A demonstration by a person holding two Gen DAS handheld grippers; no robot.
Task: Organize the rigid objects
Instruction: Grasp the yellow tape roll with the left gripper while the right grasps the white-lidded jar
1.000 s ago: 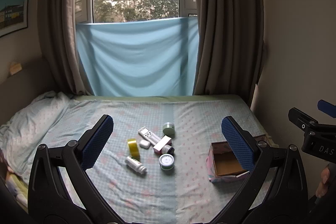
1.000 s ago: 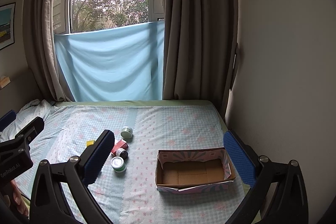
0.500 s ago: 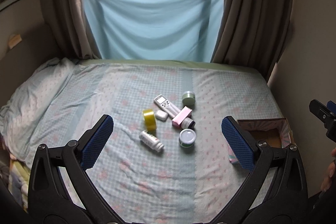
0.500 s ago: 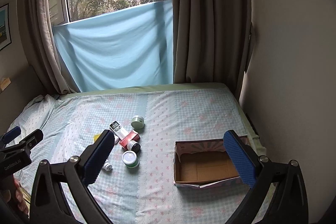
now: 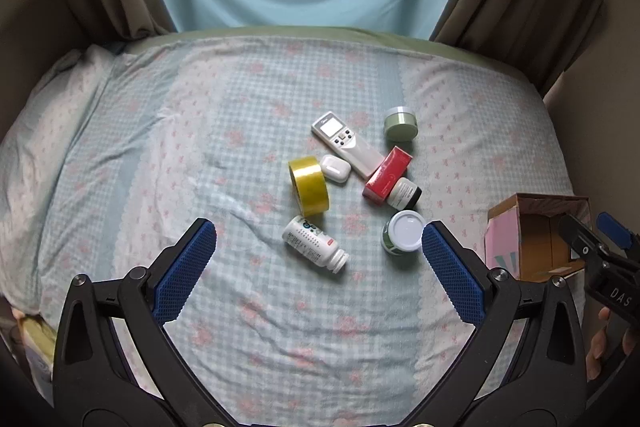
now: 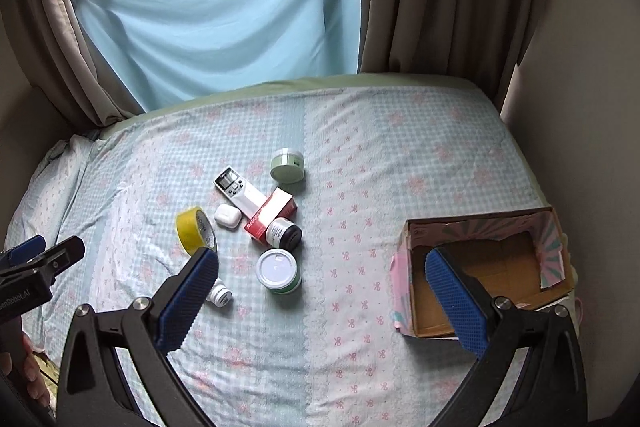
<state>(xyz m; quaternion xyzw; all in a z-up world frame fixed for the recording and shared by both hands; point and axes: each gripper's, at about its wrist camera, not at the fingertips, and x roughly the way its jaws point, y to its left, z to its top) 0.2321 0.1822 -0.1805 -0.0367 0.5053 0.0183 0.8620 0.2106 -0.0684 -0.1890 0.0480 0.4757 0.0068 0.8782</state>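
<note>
Checked blue bed linen (image 5: 200, 147) serves as the work surface. Nearest, the left gripper (image 5: 318, 253) and right gripper (image 6: 322, 281) are held spread wide and empty above it, presumably ready for a first pick. Just beyond, a white pill bottle (image 5: 314, 245) and white-lidded green jar (image 5: 402, 237) are left lying loose, then a yellow tape roll (image 5: 310, 185) and white remote (image 5: 346, 143). To the right, an empty pink cardboard box (image 6: 552, 239) is set open, apparently to receive them.
</note>
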